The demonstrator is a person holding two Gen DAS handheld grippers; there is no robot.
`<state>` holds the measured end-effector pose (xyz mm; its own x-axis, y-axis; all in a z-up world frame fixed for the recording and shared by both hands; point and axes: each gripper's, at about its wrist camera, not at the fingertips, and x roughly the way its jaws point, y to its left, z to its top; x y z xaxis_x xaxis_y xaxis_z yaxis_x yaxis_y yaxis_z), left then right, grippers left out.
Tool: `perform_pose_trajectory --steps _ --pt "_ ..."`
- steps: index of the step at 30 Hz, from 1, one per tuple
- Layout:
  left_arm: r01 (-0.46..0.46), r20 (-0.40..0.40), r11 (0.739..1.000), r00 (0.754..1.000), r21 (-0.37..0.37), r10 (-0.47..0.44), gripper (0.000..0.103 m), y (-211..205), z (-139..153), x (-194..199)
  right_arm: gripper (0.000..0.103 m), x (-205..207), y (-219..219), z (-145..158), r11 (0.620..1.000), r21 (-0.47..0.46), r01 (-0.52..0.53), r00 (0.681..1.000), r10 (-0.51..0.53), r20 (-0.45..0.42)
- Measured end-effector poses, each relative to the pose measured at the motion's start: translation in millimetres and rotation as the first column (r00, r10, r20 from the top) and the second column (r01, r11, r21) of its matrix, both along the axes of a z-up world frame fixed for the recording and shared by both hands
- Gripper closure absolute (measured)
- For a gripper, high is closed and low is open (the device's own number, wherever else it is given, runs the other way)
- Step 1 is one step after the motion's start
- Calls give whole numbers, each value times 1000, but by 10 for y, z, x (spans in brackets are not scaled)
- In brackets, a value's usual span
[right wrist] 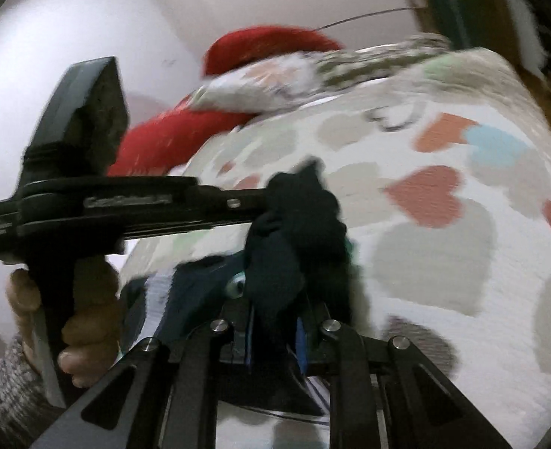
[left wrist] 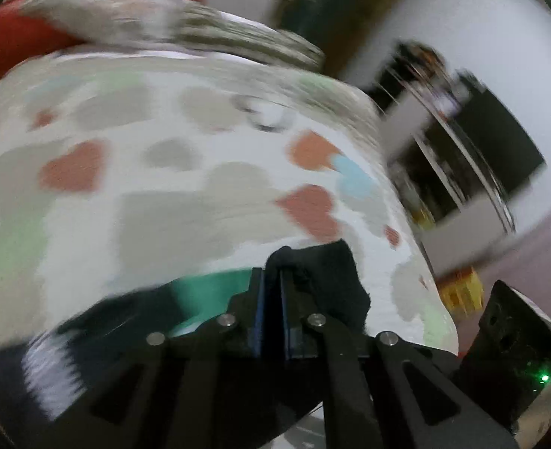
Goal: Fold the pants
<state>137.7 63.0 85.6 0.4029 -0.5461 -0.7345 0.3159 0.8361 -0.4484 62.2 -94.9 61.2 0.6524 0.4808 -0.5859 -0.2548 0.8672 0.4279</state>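
Two grippers, each clamped on the dark, soft fabric pants [right wrist: 297, 232] above the heart-patterned white bedspread [left wrist: 200, 194]: left gripper [left wrist: 271, 299], jaws nearly together on a thin fold; right gripper [right wrist: 275, 333], jaws narrow around a thicker bunch

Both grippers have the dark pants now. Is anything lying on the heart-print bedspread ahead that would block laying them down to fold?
Nothing visible does. The bedspread ahead of the pants is bare; the red pillow lies at its far end.
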Motion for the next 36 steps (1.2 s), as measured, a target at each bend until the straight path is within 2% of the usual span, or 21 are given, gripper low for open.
perform_pose_trajectory --steps 1,2,4,6,8,10,12,15,17,19,22,25,26,29,31,33,36 --pt "-40 -10 999 999 -13 40 94 202 -33 -73 83 33 159 -22 999 -27 -36 999 36 -8" --pt "-75 -21 997 997 -30 74 85 397 -66 -148 82 65 338 -64 996 -65 -68 998 67 -18" --pt "-152 -31 987 988 -53 151 69 730 -120 -312 70 122 668 -197 981 -141 -133 990 126 -57" --pt "-225 -18 973 974 -54 225 65 1015 -137 -483 64 132 915 -333 965 -159 -208 975 192 -114" --pt "-289 -6 956 957 -38 289 59 1265 -136 -674 58 65 1078 -358 947 -200 -250 965 227 -130" --pt "-336 14 942 942 -27 336 59 1454 -129 -817 56 -31 1149 -266 935 -220 -278 959 256 -120" --pt "-383 44 924 923 -15 383 59 1611 -134 -964 56 -129 1078 -73 942 -197 -271 962 258 -87" --pt "-439 56 898 897 -5 439 59 1761 -196 -1094 56 -90 931 153 959 -219 -177 984 171 -48" --pt "-475 54 880 879 0 474 59 1871 -277 -1161 56 5 904 189 963 -237 -127 992 119 -49" --pt "-496 35 868 868 17 495 59 1959 -363 -1195 56 45 943 154 967 -221 -124 991 111 -70" --pt "-527 -5 850 850 0 527 59 2110 -458 -1257 55 161 1111 -70 963 -222 -151 981 118 -155" --pt "-552 -24 834 834 -12 551 59 2297 -506 -1349 54 313 1242 -390 944 -268 -191 954 115 -276" --pt "-559 -24 829 829 -21 558 59 2354 -513 -1382 54 317 1265 -389 938 -289 -193 955 112 -273" --pt "-581 -22 814 814 -31 580 59 2482 -542 -1460 54 259 1343 -89 934 -306 -183 964 109 -242" --pt "-594 -29 804 805 -43 593 59 2549 -576 -1510 47 235 1469 102 930 -309 -199 967 135 -218" --pt "-596 -29 801 803 -54 596 59 2580 -590 -1546 39 235 1760 279 918 -289 -271 952 212 -220" --pt "-600 -25 798 800 -66 599 59 2594 -614 -1605 35 340 2246 285 888 -270 -372 911 294 -288"
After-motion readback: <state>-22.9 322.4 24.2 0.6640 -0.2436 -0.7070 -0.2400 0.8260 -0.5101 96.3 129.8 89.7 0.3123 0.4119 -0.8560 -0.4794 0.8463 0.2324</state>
